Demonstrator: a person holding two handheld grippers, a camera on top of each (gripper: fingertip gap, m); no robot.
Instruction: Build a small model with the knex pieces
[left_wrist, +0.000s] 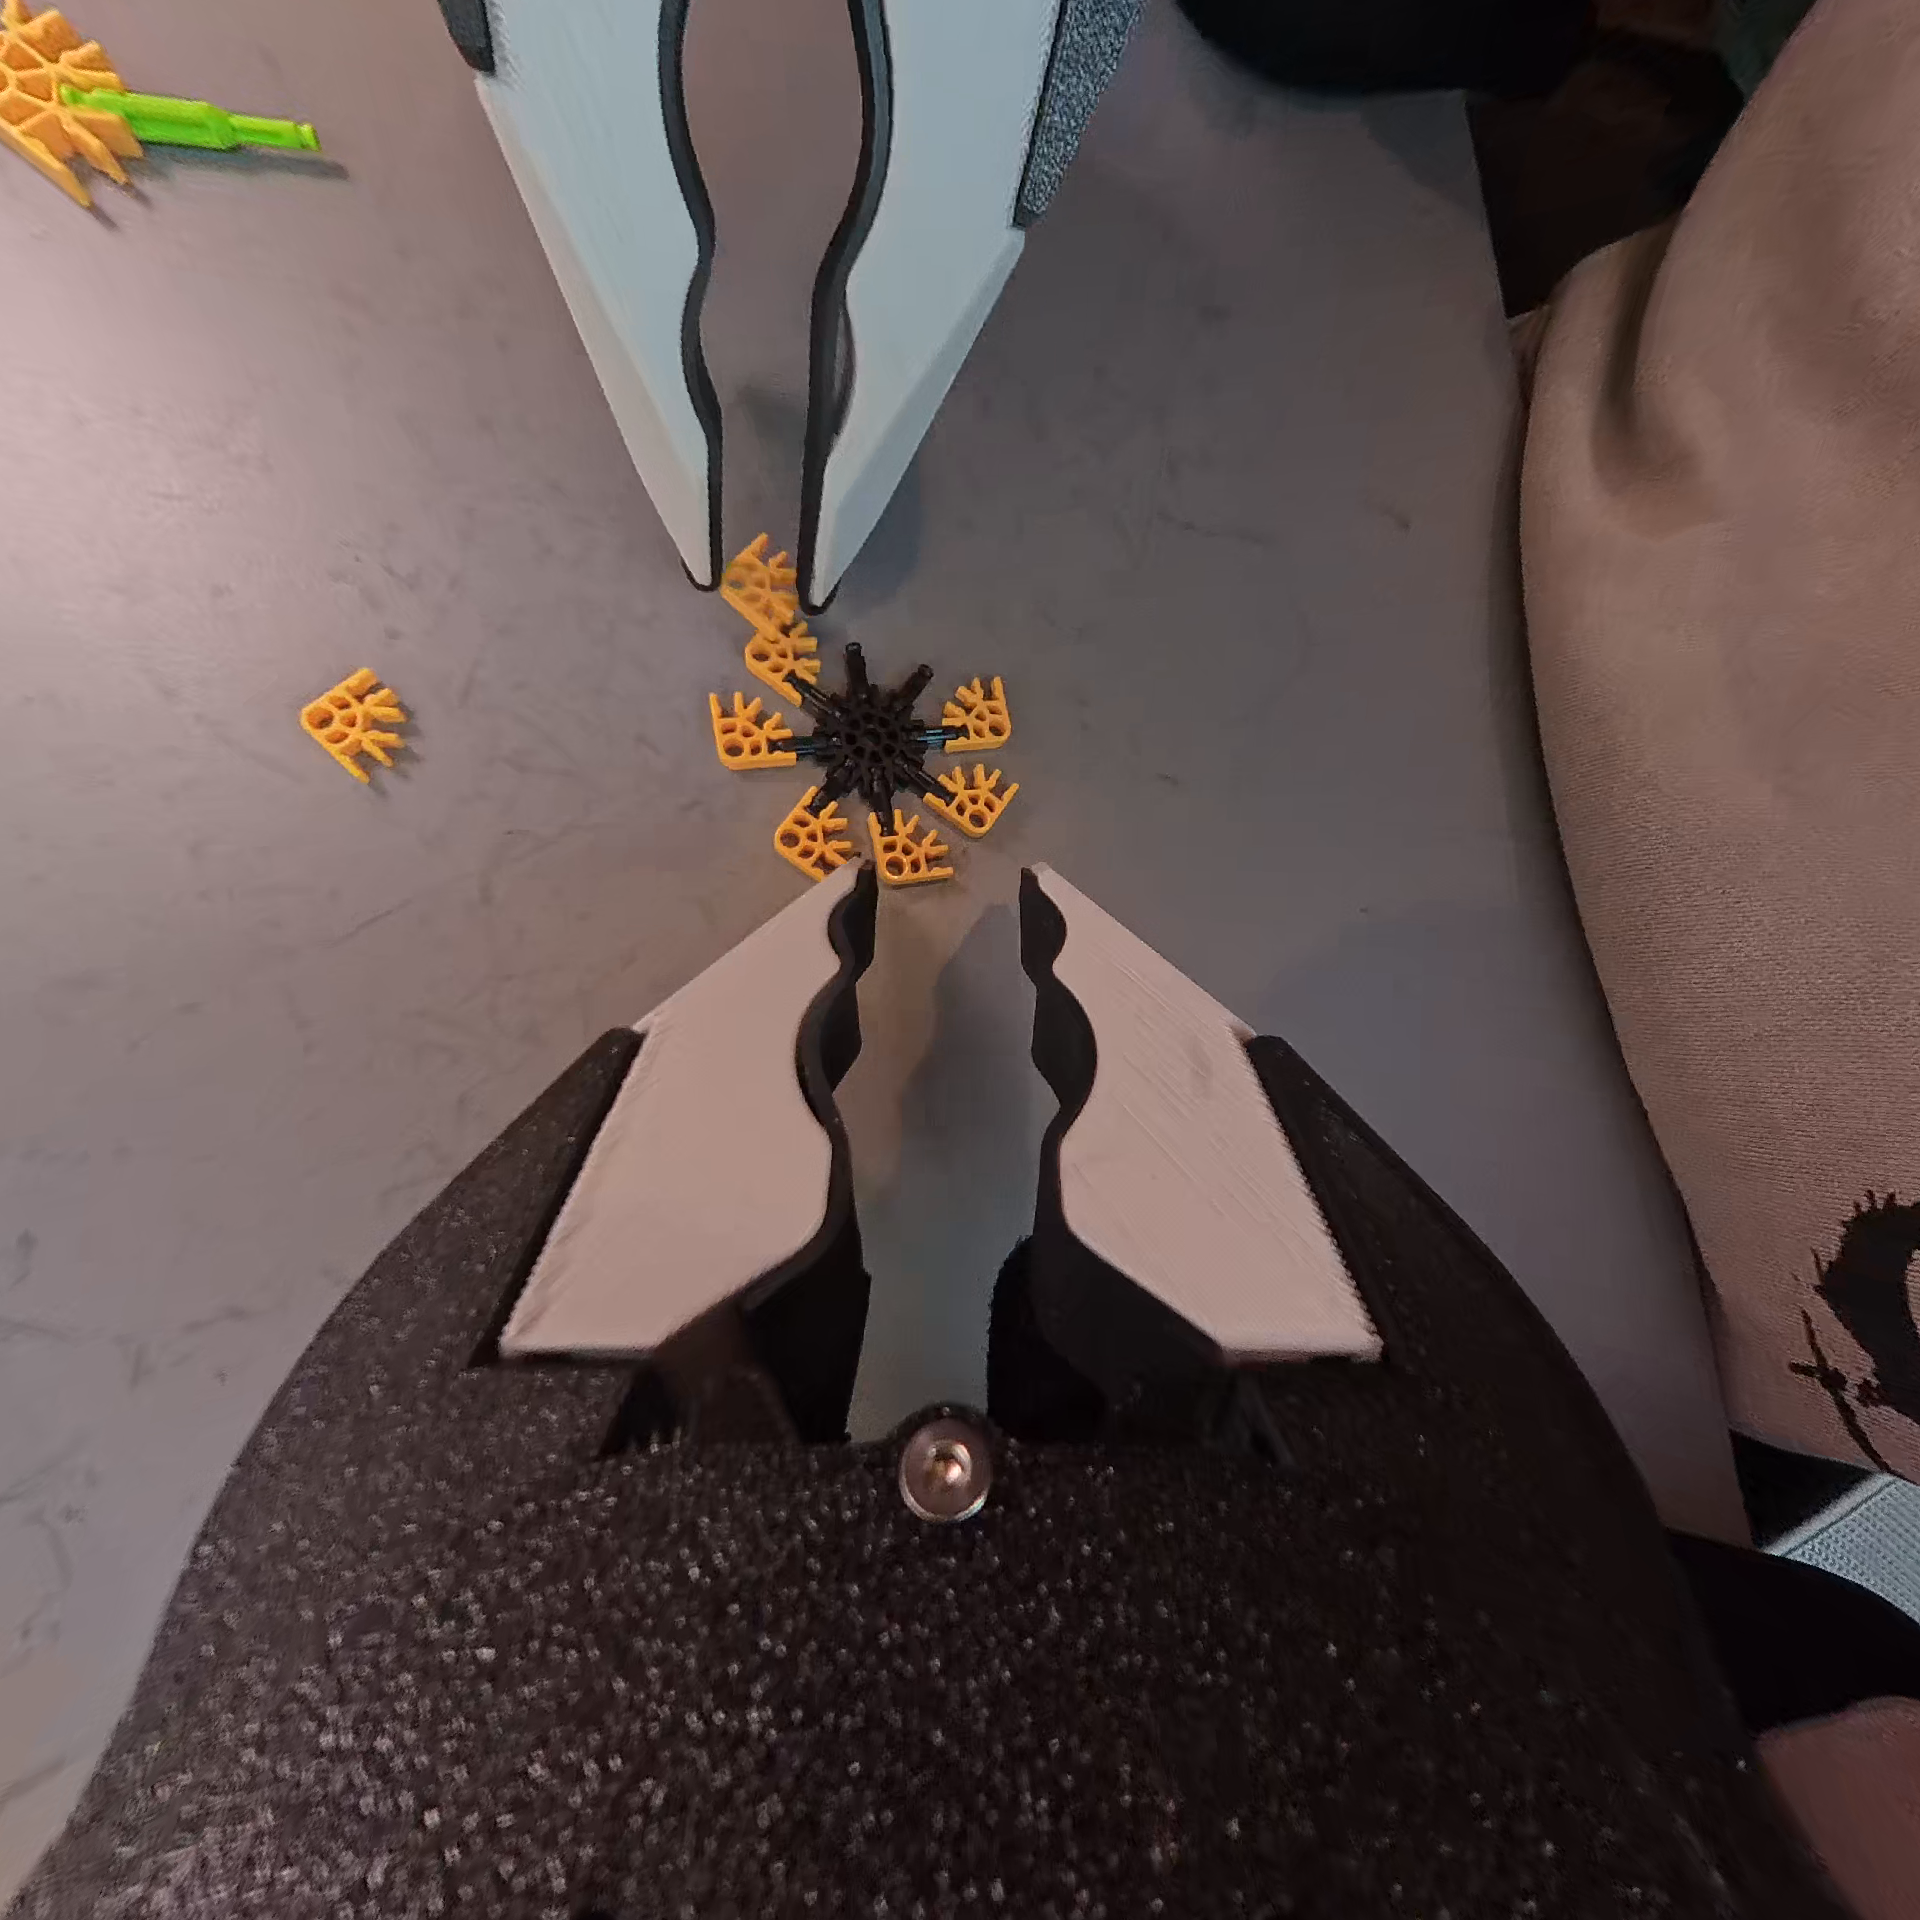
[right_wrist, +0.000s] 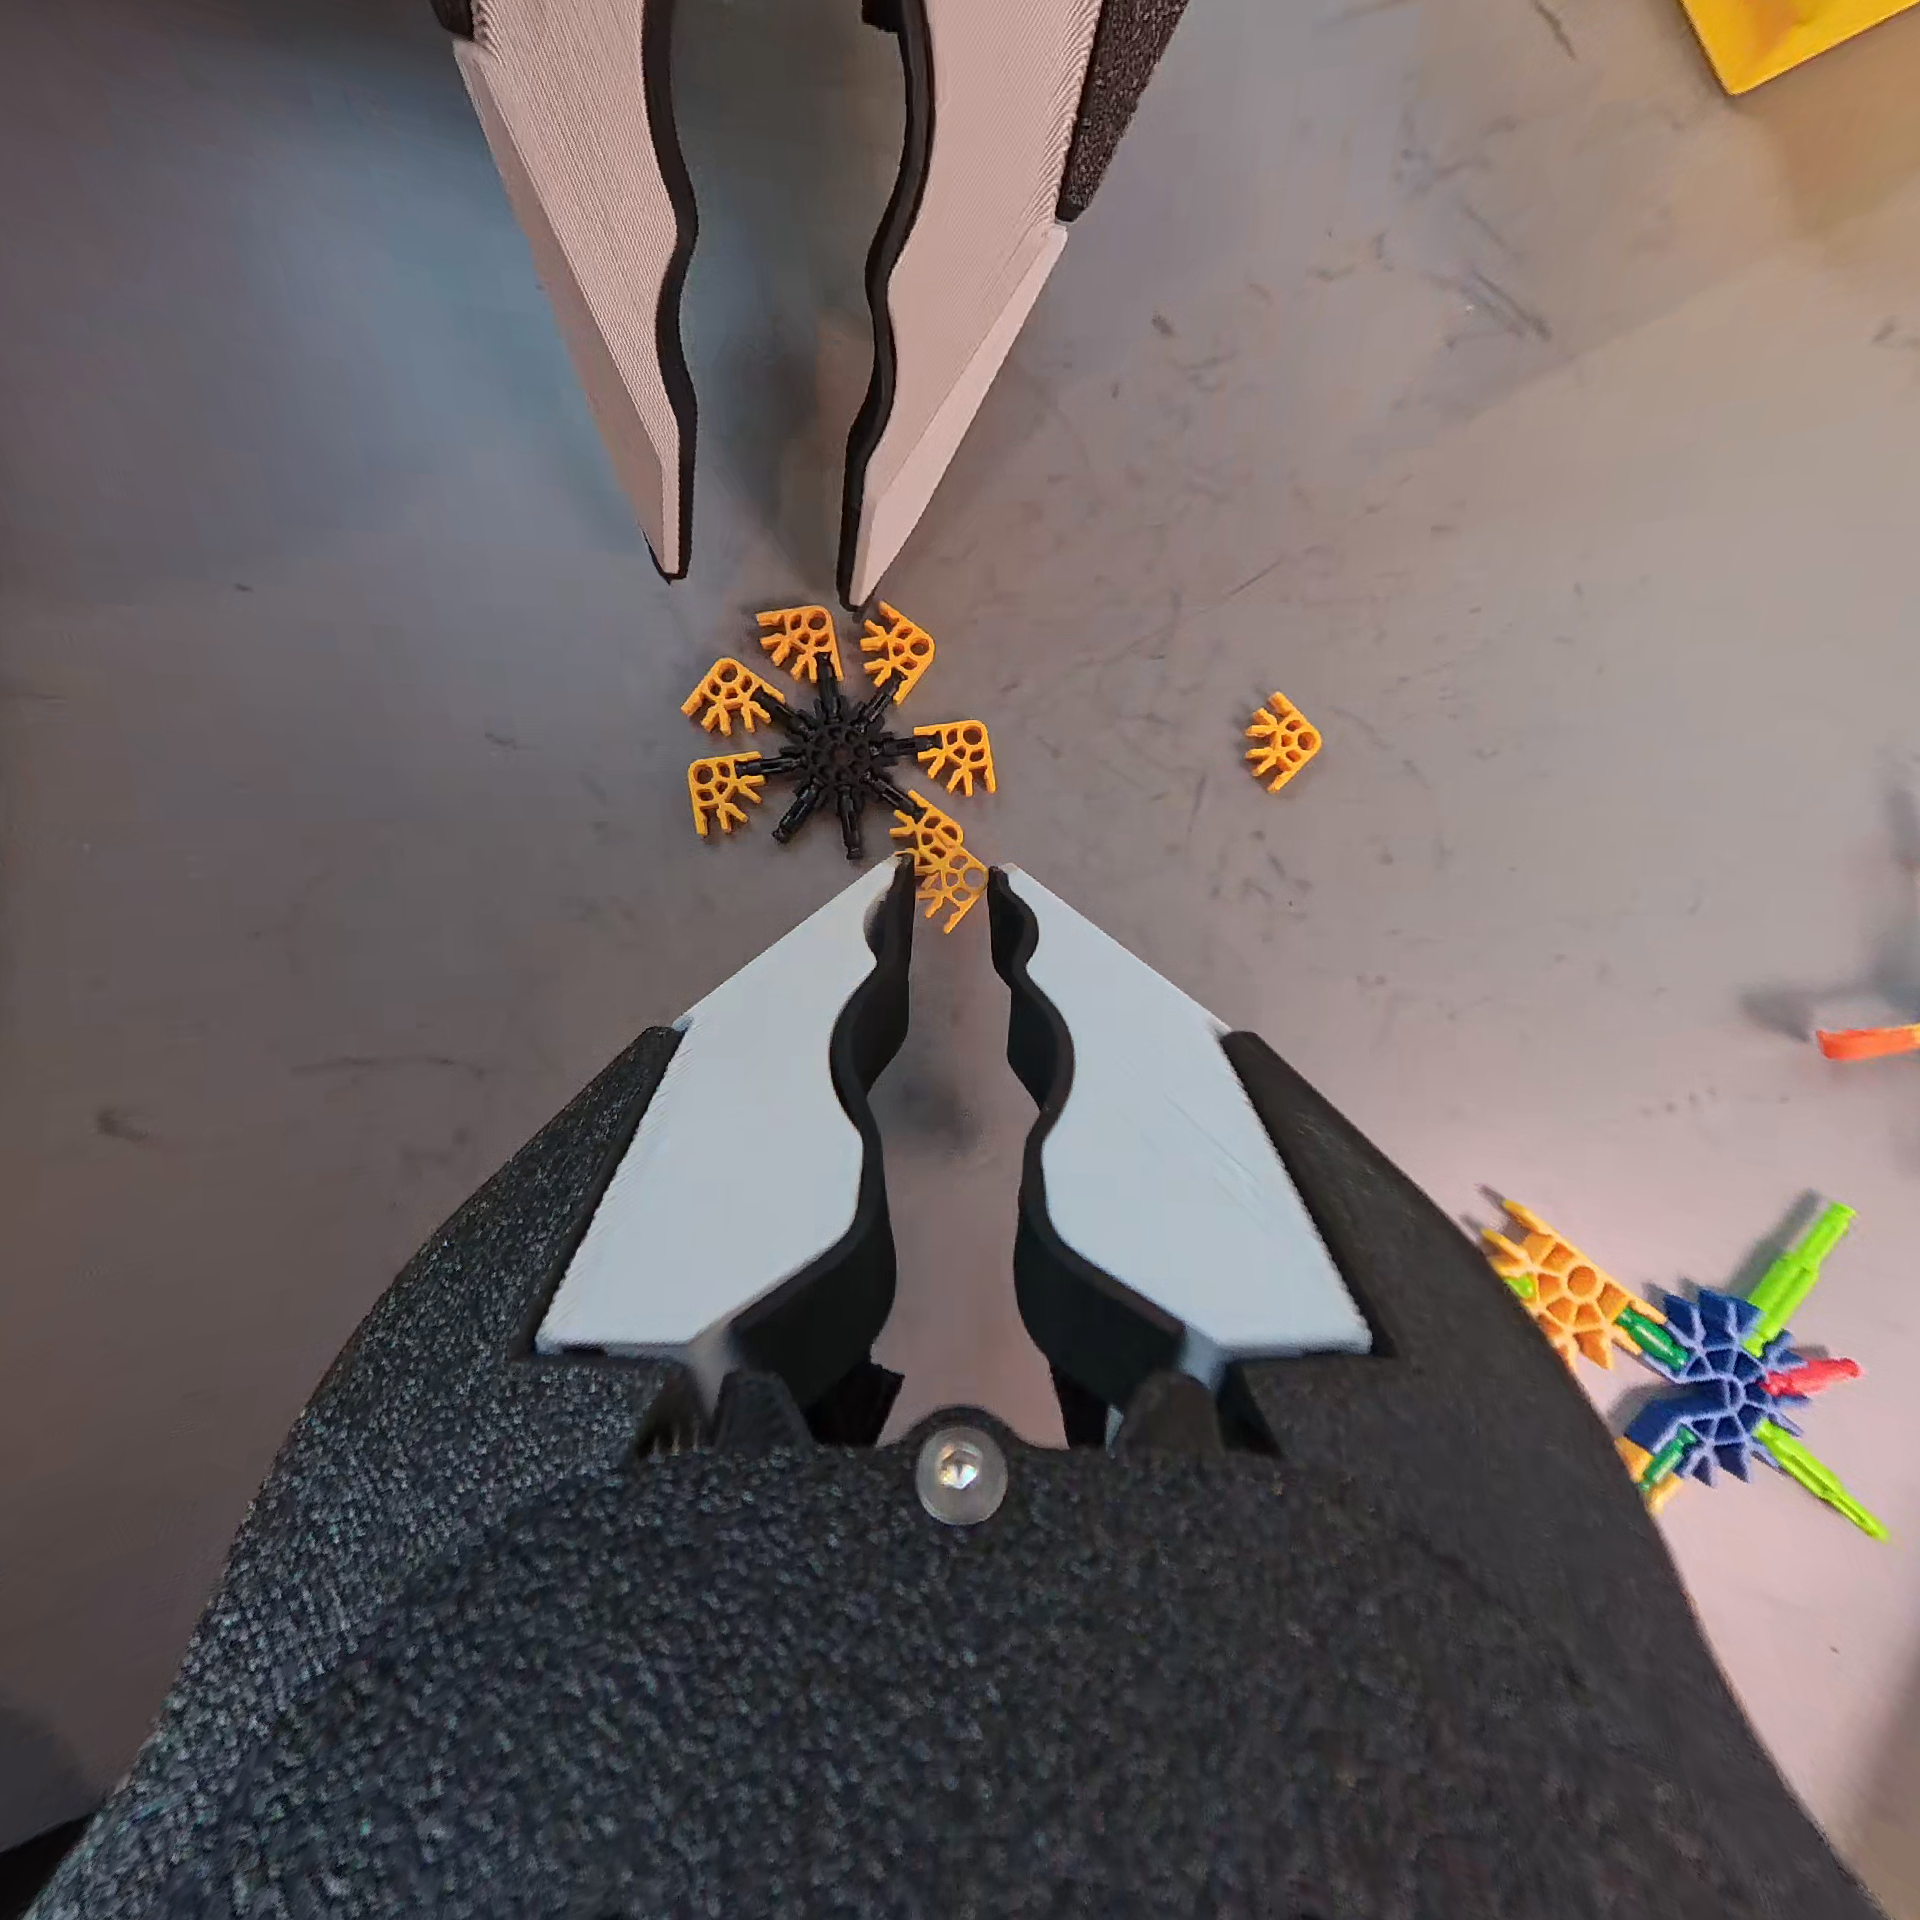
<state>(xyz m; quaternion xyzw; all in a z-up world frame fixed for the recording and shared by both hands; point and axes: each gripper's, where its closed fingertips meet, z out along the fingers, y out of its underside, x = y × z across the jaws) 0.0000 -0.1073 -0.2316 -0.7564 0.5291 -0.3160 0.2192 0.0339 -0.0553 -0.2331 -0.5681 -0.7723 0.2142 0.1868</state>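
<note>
Your right claw pinches a yellow clip beside the black hub, which has six spokes capped and two bare; your left claw hangs part-open and empty opposite, and a spare clip lies apart.

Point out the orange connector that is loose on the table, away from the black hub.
The lone orange connector lies by itself on the grey table; the other orange pieces cluster round the black hub.

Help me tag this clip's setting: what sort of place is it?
Probably a hobby or lab workbench: a scuffed grey table strewn with toy construction pieces, including a black hub with orange connectors and a blue-and-green assembly.
</note>
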